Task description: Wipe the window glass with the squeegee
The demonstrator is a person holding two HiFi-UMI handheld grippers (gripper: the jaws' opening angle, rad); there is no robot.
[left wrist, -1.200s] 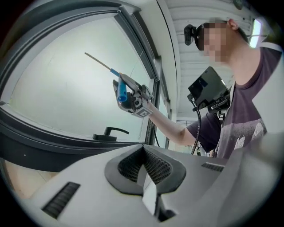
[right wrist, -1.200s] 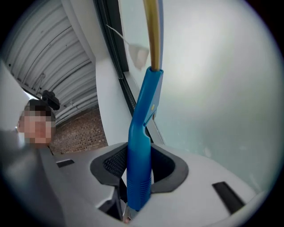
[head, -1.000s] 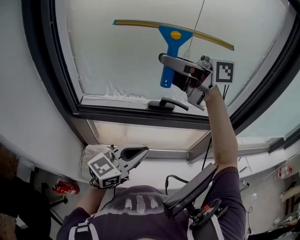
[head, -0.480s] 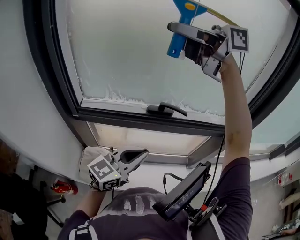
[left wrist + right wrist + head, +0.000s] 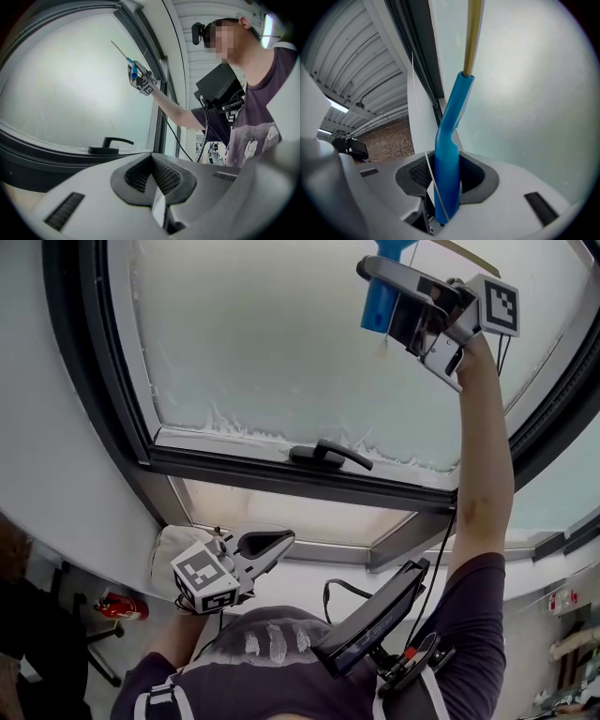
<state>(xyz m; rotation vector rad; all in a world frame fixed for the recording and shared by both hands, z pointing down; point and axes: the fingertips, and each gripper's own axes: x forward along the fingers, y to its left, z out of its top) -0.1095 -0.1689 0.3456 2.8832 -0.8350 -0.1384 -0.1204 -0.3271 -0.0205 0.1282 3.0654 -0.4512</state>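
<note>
The squeegee has a blue handle (image 5: pixel 379 302) and a yellow blade (image 5: pixel 467 256) that runs off the top edge of the head view. It lies against the frosted window glass (image 5: pixel 262 343) high at the right. My right gripper (image 5: pixel 375 285) is shut on the handle, arm stretched upward. In the right gripper view the handle (image 5: pixel 447 154) stands between the jaws of my right gripper (image 5: pixel 447 183), with the blade (image 5: pixel 472 33) above. My left gripper (image 5: pixel 277 544) hangs low by the person's chest, shut and empty. Its jaws (image 5: pixel 152 174) meet in the left gripper view, where the squeegee (image 5: pixel 133 70) shows far off.
A black window handle (image 5: pixel 323 456) sits on the lower sash. A dark frame (image 5: pixel 84 381) borders the glass at left and bottom. A white bundle (image 5: pixel 169 554) lies behind the left gripper, a red object (image 5: pixel 117 606) on the floor, and a black device (image 5: pixel 375 624) hangs at the chest.
The right gripper has risen up the glass with the squeegee, so most of the blade has left the top of the head view. The left gripper has stayed put.
</note>
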